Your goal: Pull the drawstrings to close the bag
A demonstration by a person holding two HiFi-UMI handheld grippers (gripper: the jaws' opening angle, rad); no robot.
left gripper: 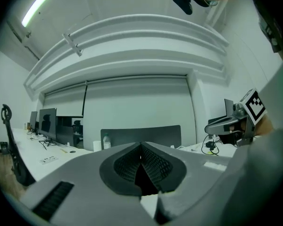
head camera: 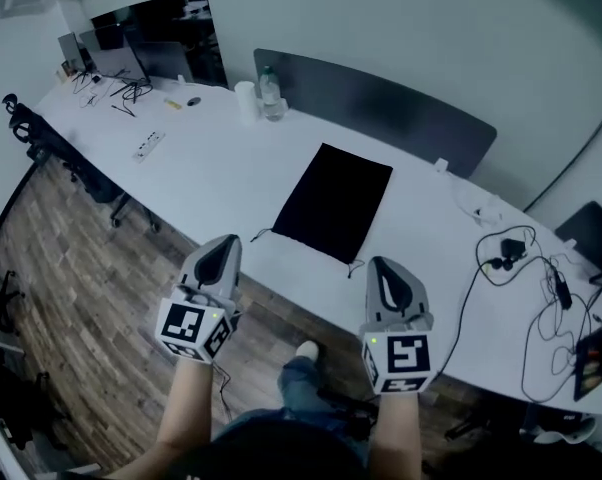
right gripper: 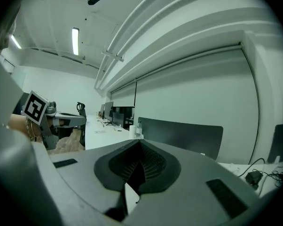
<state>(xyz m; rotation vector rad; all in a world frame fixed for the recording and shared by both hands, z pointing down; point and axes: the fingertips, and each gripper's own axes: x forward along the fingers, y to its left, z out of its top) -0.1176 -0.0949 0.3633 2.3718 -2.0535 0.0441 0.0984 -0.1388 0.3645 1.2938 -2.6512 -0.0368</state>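
You're on the approach: left gripper (head camera: 227,241) and right gripper (head camera: 379,264) both pinched closed on nothing, short of the table (head camera: 221,168) edge, black bag (head camera: 333,202) lying flat ahead, drawstrings (head camera: 260,236) trailing off its near corners, so next, open each and take a cord end.

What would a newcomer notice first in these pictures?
A black bag lies flat on the long white table, drawstrings trailing from its near corners. Before it, at the table's near edge, the left gripper and right gripper point at it, both shut and empty.
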